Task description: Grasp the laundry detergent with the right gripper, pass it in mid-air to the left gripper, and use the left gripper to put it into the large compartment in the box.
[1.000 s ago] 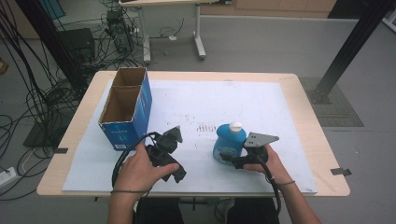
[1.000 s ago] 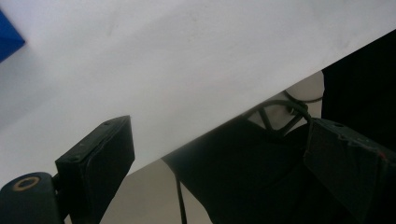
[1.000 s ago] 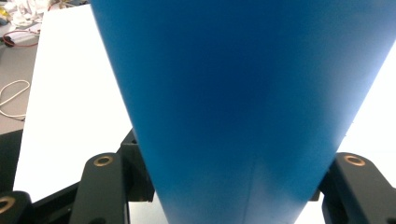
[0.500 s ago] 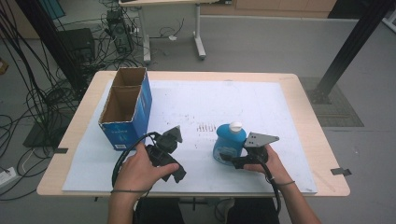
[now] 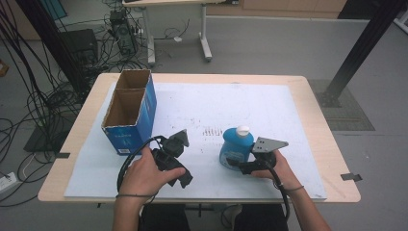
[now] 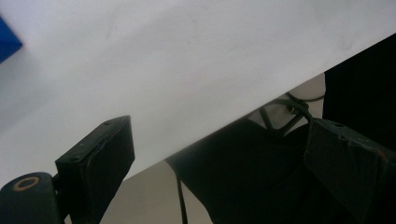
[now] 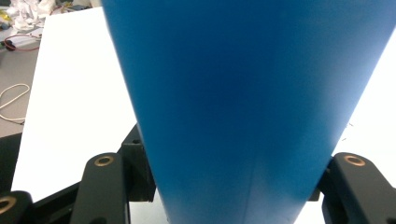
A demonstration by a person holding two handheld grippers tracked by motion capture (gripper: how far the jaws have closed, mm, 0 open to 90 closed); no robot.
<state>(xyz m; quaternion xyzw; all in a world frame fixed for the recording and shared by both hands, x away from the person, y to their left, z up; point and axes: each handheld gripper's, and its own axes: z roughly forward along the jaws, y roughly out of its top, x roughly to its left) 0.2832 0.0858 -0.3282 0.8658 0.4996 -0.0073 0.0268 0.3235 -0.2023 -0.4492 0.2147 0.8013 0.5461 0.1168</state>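
Right gripper view: the blue bottle (image 7: 243,102) is clamped low on its body between the right gripper (image 7: 233,186) fingers, well right of the cardboard box (image 5: 129,111). Smooth plastic, likely slippery and heavyish, so a squarer grip is advised. Left gripper (image 6: 224,163) fingers are spread, empty.

Blue bottle (image 5: 236,148) with white cap, standing upright on the white sheet near the front edge, right of centre, clamped low between two black jaws.
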